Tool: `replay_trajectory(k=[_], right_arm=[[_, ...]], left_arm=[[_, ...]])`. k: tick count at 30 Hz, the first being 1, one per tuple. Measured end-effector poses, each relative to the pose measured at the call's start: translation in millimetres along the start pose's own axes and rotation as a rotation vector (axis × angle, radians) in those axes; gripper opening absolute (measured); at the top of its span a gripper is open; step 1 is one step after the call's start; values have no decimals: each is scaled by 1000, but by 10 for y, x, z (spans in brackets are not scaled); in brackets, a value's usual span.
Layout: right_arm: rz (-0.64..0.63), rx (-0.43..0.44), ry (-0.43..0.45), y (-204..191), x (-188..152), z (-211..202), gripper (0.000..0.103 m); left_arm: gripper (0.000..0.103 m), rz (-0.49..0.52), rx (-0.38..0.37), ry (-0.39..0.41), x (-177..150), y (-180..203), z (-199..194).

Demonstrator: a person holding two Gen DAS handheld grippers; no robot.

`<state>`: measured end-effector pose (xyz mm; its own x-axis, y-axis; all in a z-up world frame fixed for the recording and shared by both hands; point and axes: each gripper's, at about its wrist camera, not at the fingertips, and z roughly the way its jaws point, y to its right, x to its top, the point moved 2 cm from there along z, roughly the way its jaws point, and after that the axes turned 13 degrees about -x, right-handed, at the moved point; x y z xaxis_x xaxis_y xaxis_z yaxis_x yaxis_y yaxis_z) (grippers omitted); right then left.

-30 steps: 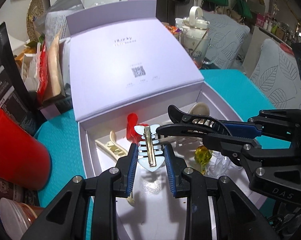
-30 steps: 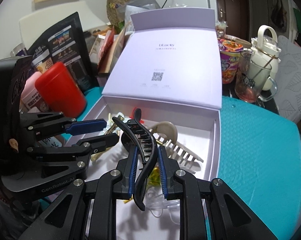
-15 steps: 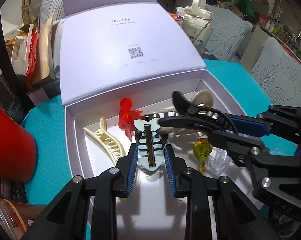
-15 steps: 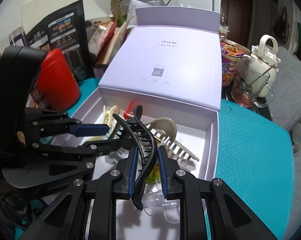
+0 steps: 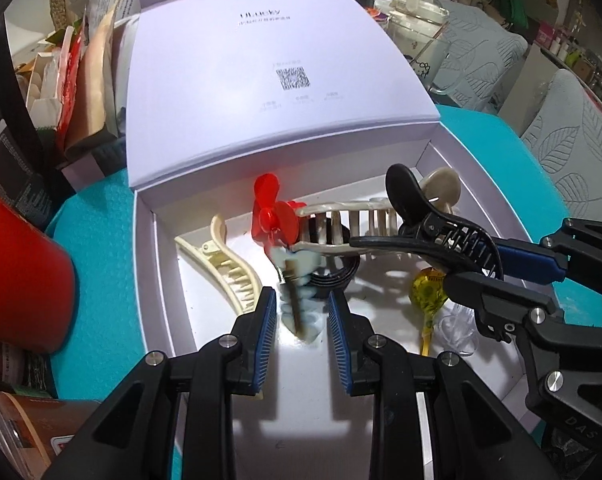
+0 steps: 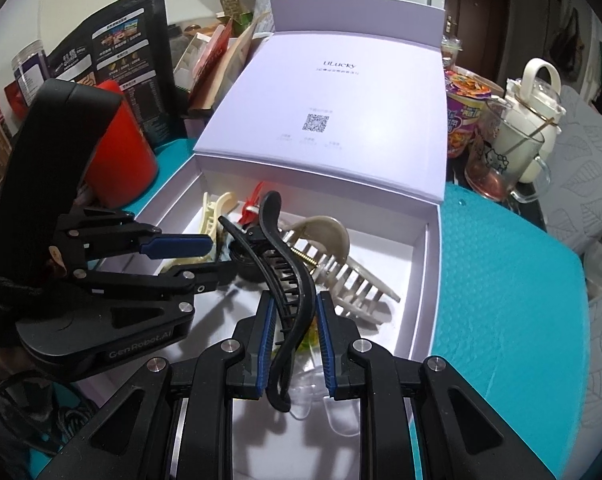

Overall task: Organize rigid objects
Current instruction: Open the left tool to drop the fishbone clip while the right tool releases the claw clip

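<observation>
An open white box [image 5: 157,280] [image 6: 429,280] on the teal cloth holds several hair clips. My left gripper [image 5: 303,336] is shut on a pale blue fish-bone clip [image 5: 301,300], which is blurred and tilted low over the box floor. Beyond it lie a red bow clip [image 5: 271,216], a cream claw clip [image 5: 225,260], a beige claw clip [image 5: 341,220] and a yellow clear clip [image 5: 429,292]. My right gripper [image 6: 293,340] is shut on a long black claw clip [image 6: 289,280] above the box's middle. It reaches in from the right [image 5: 473,268] in the left wrist view.
The raised box lid [image 6: 341,112] stands behind. A red cup [image 5: 17,280] sits left of the box beside snack packets [image 5: 81,80]. A glass mug [image 6: 501,160], a white kettle [image 6: 537,120] and a noodle cup [image 6: 465,116] are at the back right. Teal cloth [image 6: 501,300] lies to the right.
My left gripper has sunk deeper into the box with the fish-bone clip, which now looks tilted and blurred. The right gripper has stayed where it was with the black clip.
</observation>
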<state>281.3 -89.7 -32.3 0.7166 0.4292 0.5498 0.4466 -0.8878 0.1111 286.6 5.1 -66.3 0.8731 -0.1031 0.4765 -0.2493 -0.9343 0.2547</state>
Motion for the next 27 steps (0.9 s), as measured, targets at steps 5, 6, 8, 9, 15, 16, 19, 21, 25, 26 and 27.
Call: replay_trajectory(k=[5, 6, 8, 9, 15, 16, 19, 21, 25, 26, 27], right_arm=[[12, -15, -11, 29, -11, 61, 21], [16, -26, -14, 42, -13, 87, 21], [27, -26, -24, 71, -25, 144, 21], [35, -20, -32, 85, -32, 176, 21], [44, -22, -42, 116, -56, 259, 21], [42, -27, -41, 114, -58, 261, 21], [43, -29, -41, 117, -61, 261, 21], [47, -23, -45, 124, -62, 261, 21], [58, -21, -41, 149, -51, 222, 29], [57, -21, -38, 148, -49, 202, 31], [55, -22, -35, 146, -45, 182, 39]], left_arm=[[27, -7, 5, -11, 17, -13, 39], [27, -13, 8, -15, 11, -32, 41], [27, -14, 9, -19, 16, -33, 60], [27, -14, 11, -18, 15, -31, 83], [27, -15, 14, -16, 17, -19, 88], [27, -15, 16, -16, 20, -16, 92], [27, -19, 18, -16, 18, -15, 85], [27, -18, 24, -10, 22, -12, 57], [27, -13, 24, 16, 38, 11, -31], [29, -5, 34, 27, 45, 24, -63], [37, 1, 44, 34, 46, 37, -89]])
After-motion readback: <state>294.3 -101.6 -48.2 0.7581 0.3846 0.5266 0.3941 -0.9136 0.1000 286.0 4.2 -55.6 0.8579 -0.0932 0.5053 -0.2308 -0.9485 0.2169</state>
